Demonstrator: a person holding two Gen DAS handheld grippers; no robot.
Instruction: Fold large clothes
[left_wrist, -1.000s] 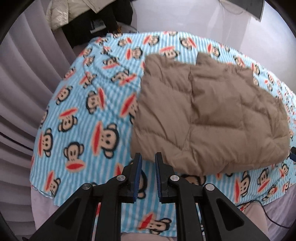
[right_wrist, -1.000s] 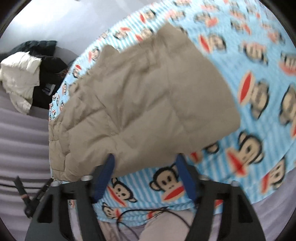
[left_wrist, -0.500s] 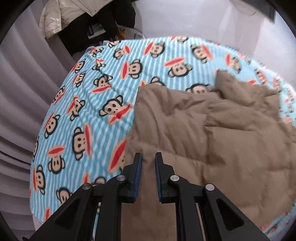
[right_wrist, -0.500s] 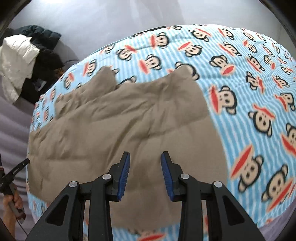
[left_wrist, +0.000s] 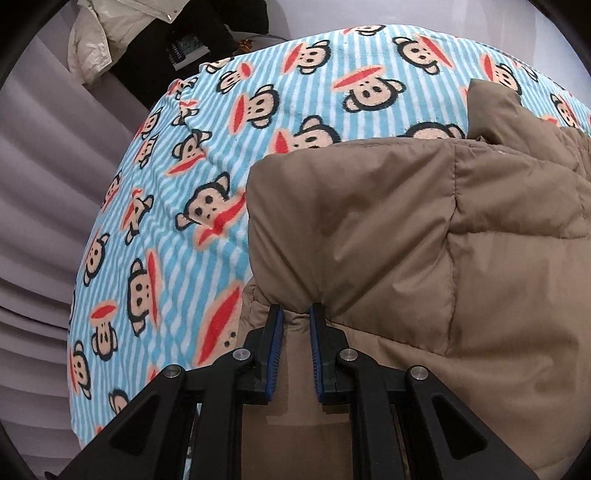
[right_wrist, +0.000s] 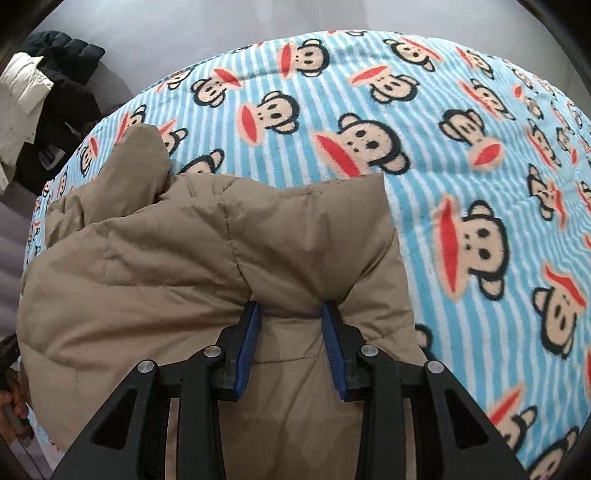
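Jacket (left_wrist: 388, 229), tan and quilted, lies on the monkey-print blanket (left_wrist: 177, 236). Left tool (left_wrist: 296, 314) clamps a fold near its left edge; right tool (right_wrist: 291, 310), fingers wider apart, straddles bunched fabric near its right edge. Bare blanket surrounds it.

The tan jacket (left_wrist: 388, 240) blocks the near side. Beyond and on both sides of it, the monkey-print blanket (right_wrist: 424, 92) lies unobstructed. Piled garments (left_wrist: 122, 33) stand past the blanket's far corner.
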